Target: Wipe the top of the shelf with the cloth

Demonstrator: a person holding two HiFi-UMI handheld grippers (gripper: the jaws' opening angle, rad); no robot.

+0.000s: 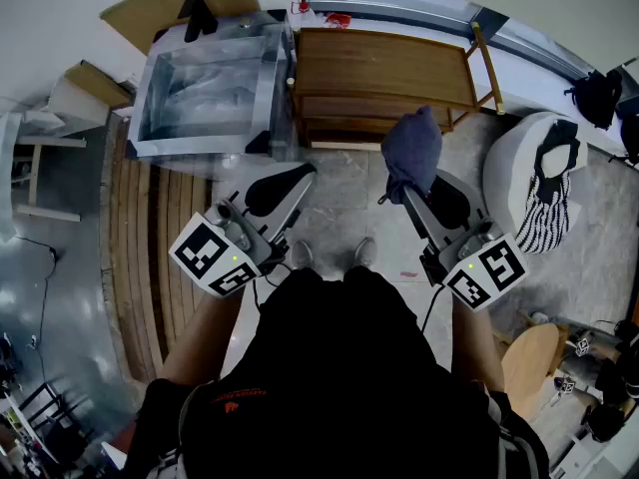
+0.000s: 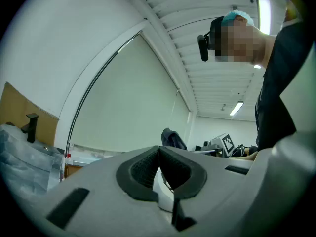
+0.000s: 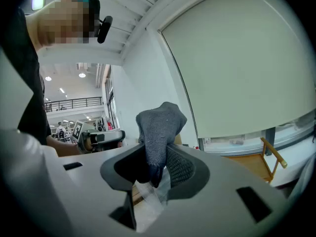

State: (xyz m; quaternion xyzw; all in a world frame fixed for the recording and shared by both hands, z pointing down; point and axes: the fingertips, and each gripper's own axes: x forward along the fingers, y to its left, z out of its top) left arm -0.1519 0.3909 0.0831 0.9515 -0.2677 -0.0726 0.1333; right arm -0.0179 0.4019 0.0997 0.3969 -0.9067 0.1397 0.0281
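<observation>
Pinching the cloth (image 1: 411,148) by its lower end, your right gripper (image 3: 157,157) holds it bunched upright above its jaws, short of the wooden shelf (image 1: 384,68); your left gripper (image 2: 159,151) is closed on nothing

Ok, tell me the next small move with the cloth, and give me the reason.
Probably carry the right claw forward and lower it until the cloth lies flat on the shelf top. That claw is shut on the grey cloth and holds it up in the air, apart from the wood, so no wiping can start until the two touch.
</observation>
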